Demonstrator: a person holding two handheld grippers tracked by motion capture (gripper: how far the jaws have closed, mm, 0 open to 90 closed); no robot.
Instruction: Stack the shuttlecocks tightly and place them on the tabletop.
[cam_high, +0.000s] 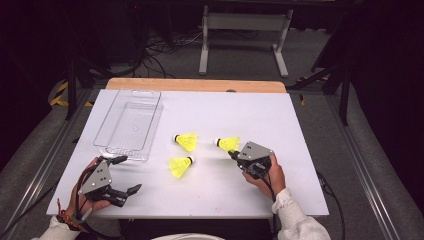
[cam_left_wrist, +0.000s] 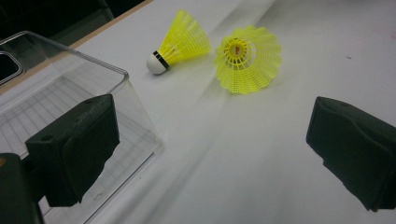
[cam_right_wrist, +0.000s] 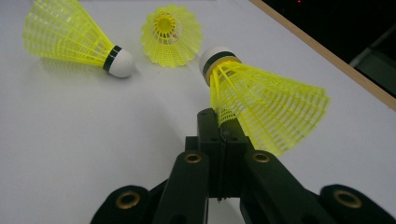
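Three yellow shuttlecocks with white corks lie on the white table (cam_high: 280, 190). My right gripper (cam_high: 233, 154) (cam_right_wrist: 218, 122) is shut on the skirt rim of the right shuttlecock (cam_high: 227, 143) (cam_right_wrist: 261, 102), whose cork points away from me. The middle shuttlecock (cam_high: 186, 141) (cam_left_wrist: 180, 42) (cam_right_wrist: 170, 35) and the near shuttlecock (cam_high: 181, 166) (cam_left_wrist: 247, 58) (cam_right_wrist: 74, 37) lie loose just to its left. My left gripper (cam_high: 129, 174) (cam_left_wrist: 212, 121) stands open near the front left corner with nothing between its jaws, next to the clear plastic tray (cam_high: 150, 131) (cam_left_wrist: 93, 60).
The tray stands at the table's left, reaching toward the back. A wooden strip (cam_high: 195, 85) edges the far side. Beyond it are a grey frame stand (cam_high: 245, 22) and cables on the floor.
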